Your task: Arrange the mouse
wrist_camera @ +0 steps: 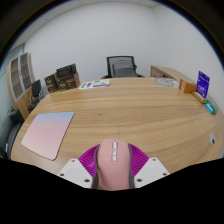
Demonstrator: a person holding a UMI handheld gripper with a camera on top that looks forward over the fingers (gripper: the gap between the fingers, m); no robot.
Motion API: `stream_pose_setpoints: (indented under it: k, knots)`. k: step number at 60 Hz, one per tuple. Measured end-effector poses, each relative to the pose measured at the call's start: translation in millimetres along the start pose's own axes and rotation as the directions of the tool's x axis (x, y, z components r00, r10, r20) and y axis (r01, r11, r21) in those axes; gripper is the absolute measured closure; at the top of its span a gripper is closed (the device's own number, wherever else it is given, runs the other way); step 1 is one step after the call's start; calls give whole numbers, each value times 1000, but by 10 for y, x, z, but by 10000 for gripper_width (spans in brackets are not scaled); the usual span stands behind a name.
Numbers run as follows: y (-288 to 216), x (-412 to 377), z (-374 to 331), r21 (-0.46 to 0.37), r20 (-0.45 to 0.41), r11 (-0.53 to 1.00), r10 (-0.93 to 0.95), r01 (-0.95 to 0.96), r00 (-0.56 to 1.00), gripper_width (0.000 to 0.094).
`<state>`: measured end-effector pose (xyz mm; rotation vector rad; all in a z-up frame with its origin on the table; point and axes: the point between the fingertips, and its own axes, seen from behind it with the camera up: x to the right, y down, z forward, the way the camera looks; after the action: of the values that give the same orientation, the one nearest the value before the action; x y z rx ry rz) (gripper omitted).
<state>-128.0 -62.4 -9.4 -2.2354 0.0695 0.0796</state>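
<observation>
A pink computer mouse (111, 163) sits between my gripper's (112, 170) two fingers, and both magenta pads (92, 159) press against its sides. It is held above the wooden table (130, 110), its front pointing away from me. A pale pink mouse mat (48, 133) lies on the table to the left, ahead of the fingers.
Office chairs (122, 66) stand behind the far edge of the table. A shelf unit (22, 80) with boxes is at the left wall. A purple box (204, 85) sits on a side cabinet at the right. Papers (95, 84) lie at the table's far side.
</observation>
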Motion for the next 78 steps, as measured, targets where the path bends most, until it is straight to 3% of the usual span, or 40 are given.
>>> stream_pose_setpoints:
  k: [6, 24, 36, 49, 51, 56, 68, 70, 73, 78]
  knots:
    - [-90, -119, -58, -21, -12, 1000, 20, -20, 1000, 535]
    - [-1242, -1923, -77, 150, 12, 988, -41, 39, 999, 536]
    - [-986, -2852, 535, 67, -2, 997, -32, 32, 999, 536]
    - [-418, -2920, 885, -61, -45, 998, -25, 23, 999, 524]
    - [-441, -2913, 898, -31, -41, 999, -34, 33, 999, 522]
    - [-405, -2917, 906, -44, -35, 999, -22, 20, 999, 511]
    - [-373, -2900, 911, -101, -23, 993, -70, 67, 997, 366]
    - [-367, -2899, 891, -116, -16, 992, -61, 59, 998, 289]
    - [-381, -2873, 825, -127, -20, 991, -45, 42, 999, 89]
    - [-439, -2867, 640, -111, -24, 994, -16, 14, 1000, 108]
